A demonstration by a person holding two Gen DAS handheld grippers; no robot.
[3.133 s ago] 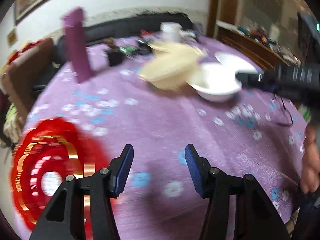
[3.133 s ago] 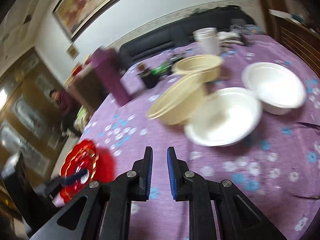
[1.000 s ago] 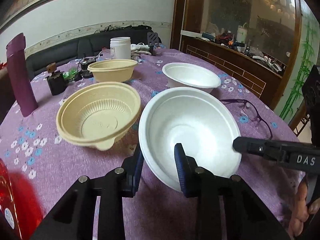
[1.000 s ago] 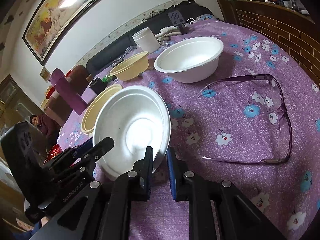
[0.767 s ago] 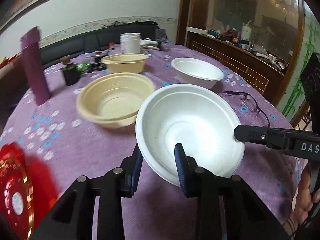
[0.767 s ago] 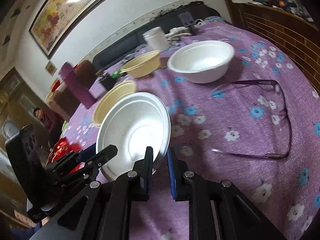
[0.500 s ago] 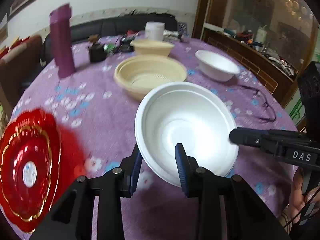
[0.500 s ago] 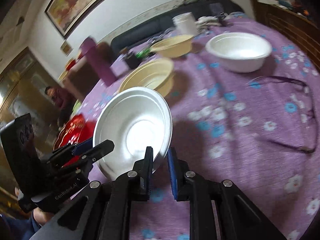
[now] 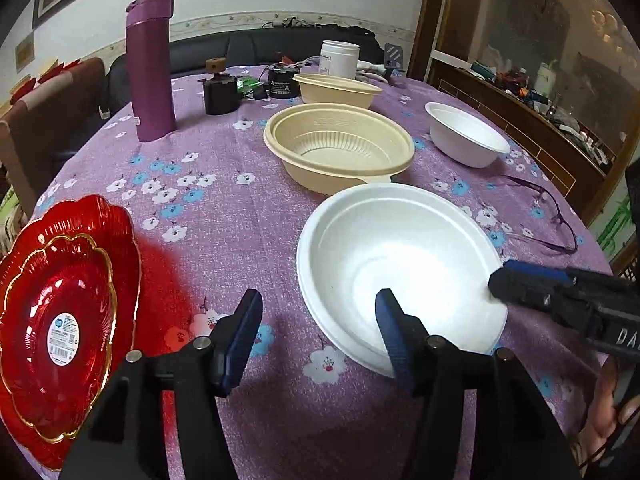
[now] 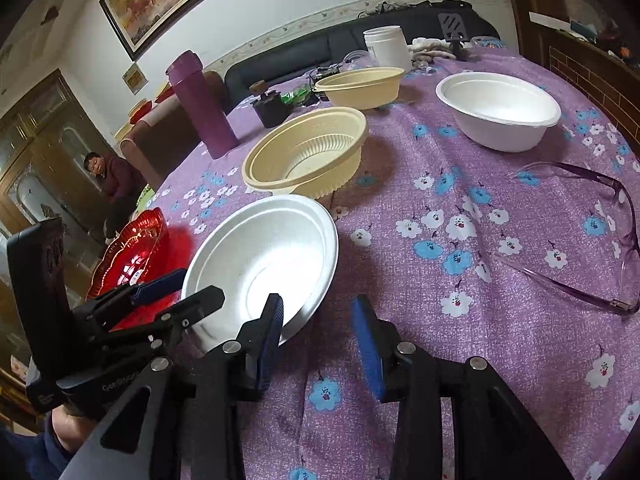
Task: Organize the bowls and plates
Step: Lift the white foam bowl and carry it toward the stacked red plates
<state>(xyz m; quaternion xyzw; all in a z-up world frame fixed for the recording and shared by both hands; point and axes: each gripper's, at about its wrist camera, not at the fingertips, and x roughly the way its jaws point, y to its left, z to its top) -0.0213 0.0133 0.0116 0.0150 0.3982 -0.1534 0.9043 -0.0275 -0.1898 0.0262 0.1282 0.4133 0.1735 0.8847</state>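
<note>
1. Near white bowl point(image 9: 400, 268): empty, smooth foam, wide flat rim; it sits on the purple flowered counter point(image 9: 240, 216) between my two tongs.
2. Cream ribbed bowl point(image 9: 340, 148): empty, at 12 o'clock just beyond the near white bowl.
3. Second cream bowl point(image 9: 336, 88) and far white bowl point(image 9: 464, 136): both empty, at 12 and 2 o'clock.
4. Red plates point(image 9: 60, 312): two, nested, gold-edged, a label in the centre, at 9 o'clock on the counter edge.
5. My left tongs point(image 9: 320, 328): jaws opening; the bowl's near rim passes by the right pad, nothing gripped.
6. My right tongs point(image 10: 320, 332): jaws opening; the rim lies at the left pad, unpinched. Both angle downward.
</note>
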